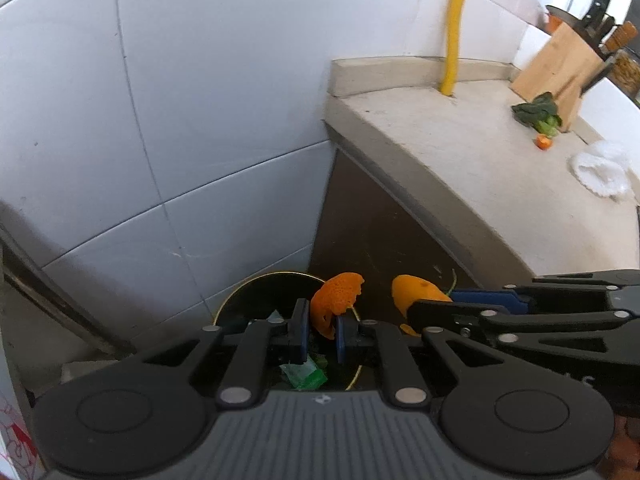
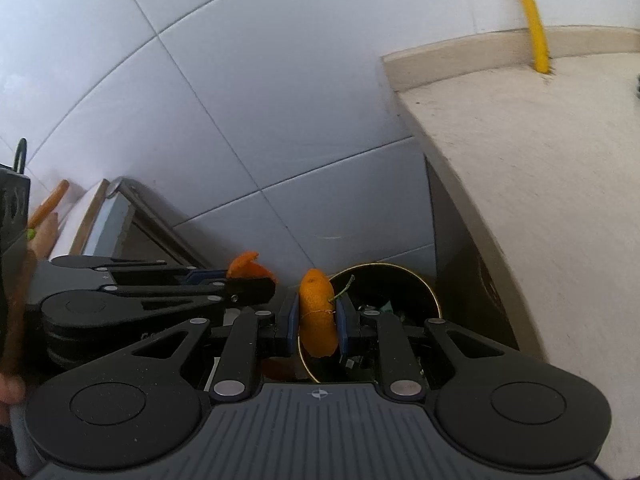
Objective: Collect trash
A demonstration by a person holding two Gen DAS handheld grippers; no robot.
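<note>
While both tongs hang over the dark bin set against the tiled wall, I read the left tongs as clamped on a curled orange peel. My right tongs grip a second peel with a green stem above the bin rim. Green scraps lie inside. Beside it, the worktop carries leafy greens, a knife block and white plastic.

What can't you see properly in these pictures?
- Trash bin: in both views the grippers cover most of its inside, so how full it is stays hidden.
- Orange scrap on the counter: too small to identify, left view.
- Knife block: partly cut off by the fisheye edge.
- Left gripper's peel: grip contact unclear.
</note>
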